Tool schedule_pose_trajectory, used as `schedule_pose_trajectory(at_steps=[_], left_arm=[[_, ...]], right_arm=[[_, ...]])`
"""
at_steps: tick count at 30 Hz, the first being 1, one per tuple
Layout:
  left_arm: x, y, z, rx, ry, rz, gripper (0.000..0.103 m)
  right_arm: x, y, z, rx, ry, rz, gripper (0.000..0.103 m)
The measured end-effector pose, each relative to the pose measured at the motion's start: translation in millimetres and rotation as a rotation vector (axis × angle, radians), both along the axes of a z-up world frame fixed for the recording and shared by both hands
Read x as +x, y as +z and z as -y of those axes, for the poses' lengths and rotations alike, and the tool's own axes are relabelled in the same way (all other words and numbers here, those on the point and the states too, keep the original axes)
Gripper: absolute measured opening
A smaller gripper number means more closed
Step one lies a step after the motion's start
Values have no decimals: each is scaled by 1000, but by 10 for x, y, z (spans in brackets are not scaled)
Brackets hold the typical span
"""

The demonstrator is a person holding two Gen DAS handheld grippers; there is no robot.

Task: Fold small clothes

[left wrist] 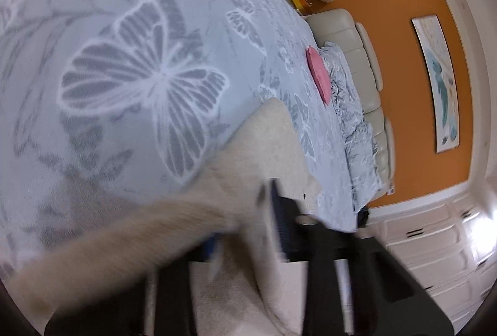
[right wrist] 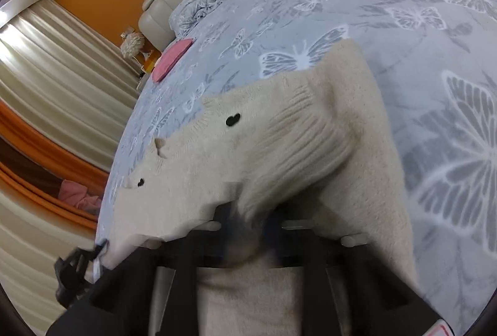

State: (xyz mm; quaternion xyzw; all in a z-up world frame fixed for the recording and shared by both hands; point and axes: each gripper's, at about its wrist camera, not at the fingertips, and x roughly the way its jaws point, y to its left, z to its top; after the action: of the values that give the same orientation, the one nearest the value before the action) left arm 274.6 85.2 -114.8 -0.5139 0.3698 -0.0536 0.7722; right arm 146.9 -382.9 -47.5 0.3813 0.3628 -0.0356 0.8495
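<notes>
A small cream knitted sweater with black heart marks lies on the butterfly-print bedspread. My right gripper is shut on the sweater's ribbed edge, and the cloth bunches over its black fingers. In the left wrist view the same cream sweater drapes over my left gripper, which is shut on its fabric; the view is blurred and the left finger is mostly covered. My left gripper also shows at the lower left of the right wrist view, at the sweater's corner.
A folded pink garment lies further up the bed, next to a rumpled quilt and a cream padded headboard. Curtains and an orange wall lie beyond the bed. White drawers stand at right.
</notes>
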Motion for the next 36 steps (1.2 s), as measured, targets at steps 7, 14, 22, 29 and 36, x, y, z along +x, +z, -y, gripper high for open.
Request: schedule_pose_trajectory(at_steps=[7, 14, 22, 29, 36], left_arm=[[-15, -38, 75, 83, -18, -47, 14], [-131, 161, 156, 190, 8, -78, 21], [-225, 603, 310, 270, -30, 41, 39], [-122, 126, 46, 265, 25, -107, 24], [-154, 134, 59, 297, 32, -103, 25]], right_arm=[[-389, -77, 156, -102, -87, -83, 6], [-744, 398, 123, -209, -276, -24, 22], [319, 604, -1349, -179, 279, 96, 15], [1089, -70, -1978, -245, 464, -82, 0], [347, -125, -276, -126, 76, -64, 0]])
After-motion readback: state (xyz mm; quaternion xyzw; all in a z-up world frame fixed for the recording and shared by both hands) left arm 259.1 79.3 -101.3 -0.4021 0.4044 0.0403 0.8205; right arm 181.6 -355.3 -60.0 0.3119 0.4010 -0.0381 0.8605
